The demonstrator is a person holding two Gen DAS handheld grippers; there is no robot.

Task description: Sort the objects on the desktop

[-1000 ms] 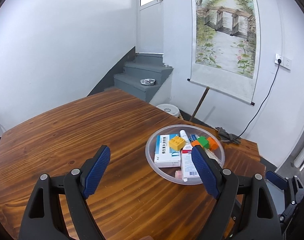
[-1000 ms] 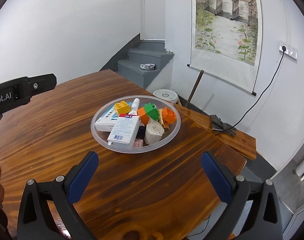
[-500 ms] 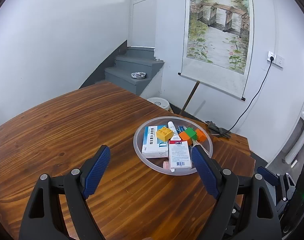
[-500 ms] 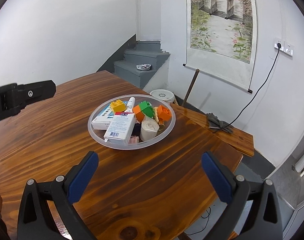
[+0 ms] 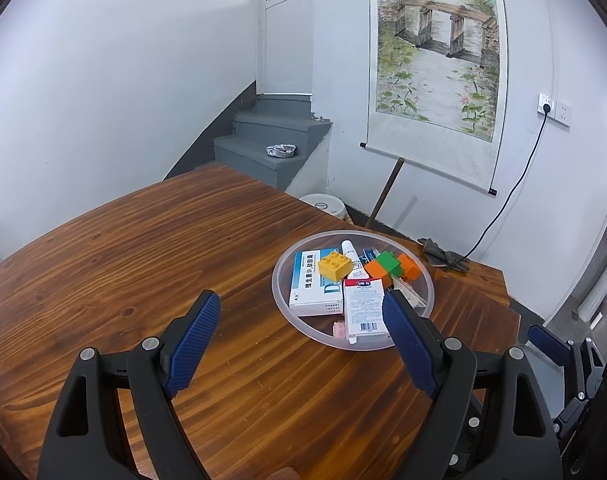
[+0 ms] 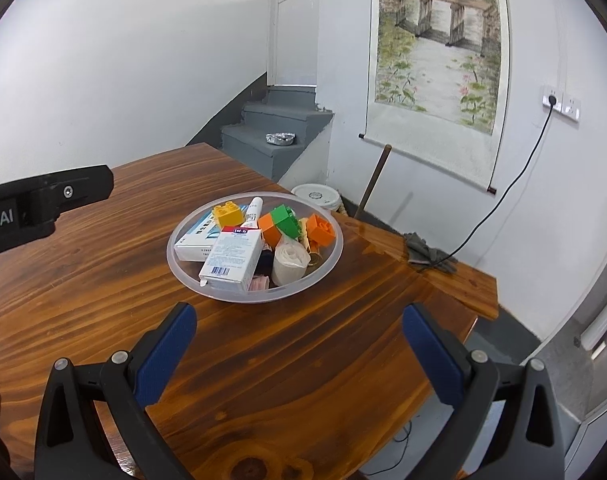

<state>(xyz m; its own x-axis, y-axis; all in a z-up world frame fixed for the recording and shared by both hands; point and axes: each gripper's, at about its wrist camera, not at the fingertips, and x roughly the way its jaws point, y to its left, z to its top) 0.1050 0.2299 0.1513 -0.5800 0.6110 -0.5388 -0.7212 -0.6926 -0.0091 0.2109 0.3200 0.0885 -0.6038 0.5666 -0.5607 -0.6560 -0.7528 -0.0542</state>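
A clear plastic bowl (image 5: 280,300) (image 6: 335,258) stands on the wooden table (image 5: 143,248). It holds two white medicine boxes (image 5: 313,290) (image 6: 231,258), a yellow brick (image 5: 334,265) (image 6: 227,214), a green brick (image 5: 388,262) (image 6: 285,220), orange bricks (image 5: 409,266) (image 6: 321,230), a white tube (image 6: 253,210) and a white roll (image 6: 289,264). My left gripper (image 5: 299,312) is open and empty, above the table just short of the bowl. My right gripper (image 6: 299,326) is open and empty, in front of the bowl.
The table's right edge (image 6: 459,300) drops off beside the bowl. A grey glove (image 6: 429,254) lies on the table's far corner. The left gripper's body (image 6: 43,208) shows at the left of the right wrist view. Stairs (image 5: 271,148) and a hanging scroll (image 5: 435,60) are behind.
Both grippers have drifted a little relative to the bowl, which has shifted slightly in both views. Both stay open and empty. Nothing in the bowl has moved.
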